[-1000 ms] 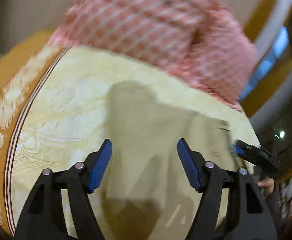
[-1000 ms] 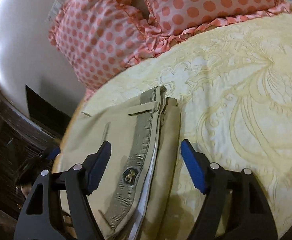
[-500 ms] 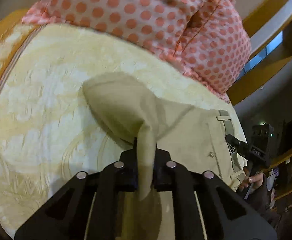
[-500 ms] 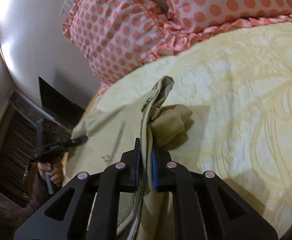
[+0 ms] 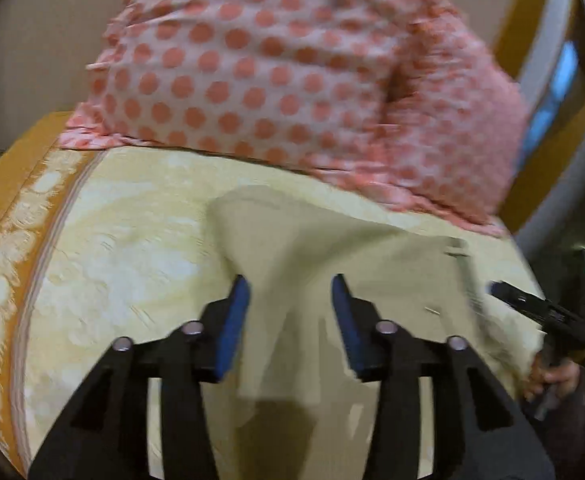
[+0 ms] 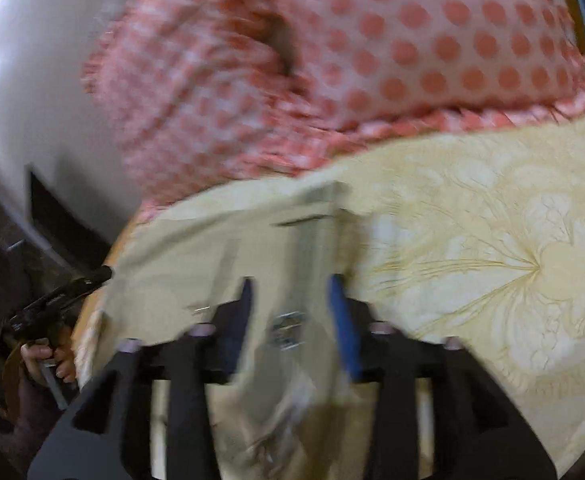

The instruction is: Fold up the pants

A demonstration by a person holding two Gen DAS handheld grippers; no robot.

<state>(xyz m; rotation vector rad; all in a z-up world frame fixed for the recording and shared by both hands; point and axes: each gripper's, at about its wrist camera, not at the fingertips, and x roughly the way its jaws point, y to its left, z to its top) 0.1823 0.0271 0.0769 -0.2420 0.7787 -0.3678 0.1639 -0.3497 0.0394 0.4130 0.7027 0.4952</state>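
Khaki pants point(image 5: 292, 264) between parted left tool point(image 5: 290, 300) fingers

No words, numbers or signs can be read here. The soft tan cloth pants point(image 6: 220, 264) have a small dark patch with a pale mark point(image 6: 286, 330) on the gray waistband, but it is too blurry to read. It sits on the pants between the blue finger pads point(image 6: 342, 320).

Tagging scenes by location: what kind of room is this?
Most likely a bedroom: the pants lie on a bed with a yellow patterned bedspread, and pink polka-dot pillows sit at its head against a plain wall.
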